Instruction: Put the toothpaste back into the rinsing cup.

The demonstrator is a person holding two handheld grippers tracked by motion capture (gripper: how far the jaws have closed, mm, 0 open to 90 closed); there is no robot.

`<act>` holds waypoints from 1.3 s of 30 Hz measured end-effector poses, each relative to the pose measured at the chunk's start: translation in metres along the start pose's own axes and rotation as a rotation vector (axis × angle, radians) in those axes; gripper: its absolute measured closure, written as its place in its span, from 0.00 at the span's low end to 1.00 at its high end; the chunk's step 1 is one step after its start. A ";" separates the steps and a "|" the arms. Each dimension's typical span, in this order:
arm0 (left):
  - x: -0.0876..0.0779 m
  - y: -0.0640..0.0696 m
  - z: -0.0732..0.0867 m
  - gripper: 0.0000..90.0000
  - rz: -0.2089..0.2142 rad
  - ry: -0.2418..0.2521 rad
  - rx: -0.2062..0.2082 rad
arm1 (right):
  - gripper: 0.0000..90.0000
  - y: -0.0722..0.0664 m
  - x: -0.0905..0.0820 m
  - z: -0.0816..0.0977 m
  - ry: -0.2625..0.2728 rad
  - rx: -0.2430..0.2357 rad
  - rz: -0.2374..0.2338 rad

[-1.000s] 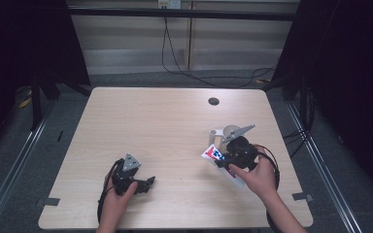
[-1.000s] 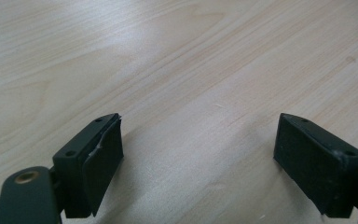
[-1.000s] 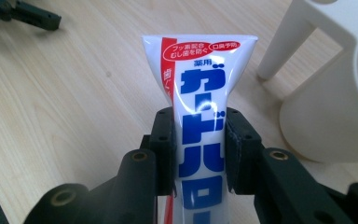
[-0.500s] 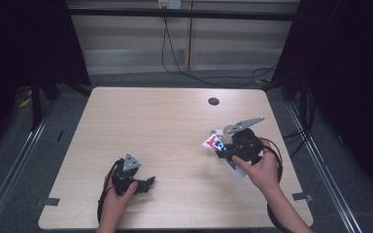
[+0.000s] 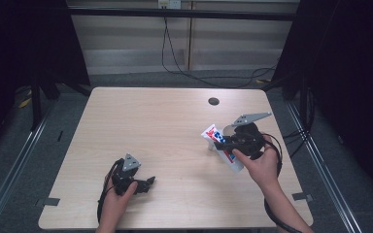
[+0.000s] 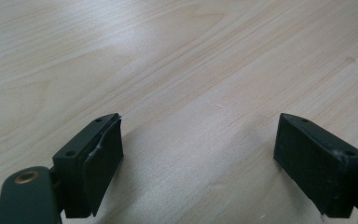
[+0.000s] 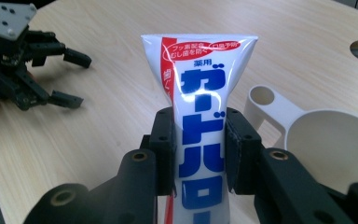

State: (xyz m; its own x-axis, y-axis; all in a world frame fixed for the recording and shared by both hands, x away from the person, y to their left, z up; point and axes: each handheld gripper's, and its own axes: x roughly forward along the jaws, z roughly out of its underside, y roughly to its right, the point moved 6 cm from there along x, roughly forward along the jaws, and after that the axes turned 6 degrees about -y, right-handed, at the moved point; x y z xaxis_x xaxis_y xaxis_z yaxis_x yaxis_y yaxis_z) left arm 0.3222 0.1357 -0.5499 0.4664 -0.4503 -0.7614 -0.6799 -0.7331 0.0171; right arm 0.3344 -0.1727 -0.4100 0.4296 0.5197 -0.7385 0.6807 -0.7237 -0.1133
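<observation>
A white toothpaste tube with red and blue print stands upright between the jaws of my right gripper, which is shut on its middle. From above, the tube sticks out to the left of the right gripper at the table's right side. A white cup with a flat handle sits just behind and to the right of the tube. My left gripper rests low near the front left, its jaws wide apart over bare wood with nothing between them.
The light wood table has a round cable hole at the back right. Cables trail from both grippers toward the front edge. The left gripper lies far off to the left in the right gripper view.
My right gripper has risen and shifted slightly away from the person with the tube in it. The left gripper has stayed still.
</observation>
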 end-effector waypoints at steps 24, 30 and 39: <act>0.000 0.000 0.000 0.17 0.001 0.002 0.000 | 0.76 0.013 -0.014 -0.025 0.162 0.049 0.033; 0.000 0.000 0.000 0.17 0.000 0.001 0.000 | 0.76 0.016 -0.017 -0.029 0.191 0.063 0.037; 0.000 0.000 0.000 0.17 -0.001 -0.002 0.001 | 0.76 0.024 -0.016 -0.034 0.216 0.083 0.046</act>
State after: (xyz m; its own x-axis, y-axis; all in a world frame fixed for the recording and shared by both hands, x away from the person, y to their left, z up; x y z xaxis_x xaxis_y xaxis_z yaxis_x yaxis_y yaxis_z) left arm 0.3222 0.1358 -0.5498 0.4662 -0.4488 -0.7624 -0.6797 -0.7333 0.0160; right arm 0.3635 -0.1830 -0.3782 0.5823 0.5636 -0.5859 0.6102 -0.7792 -0.1432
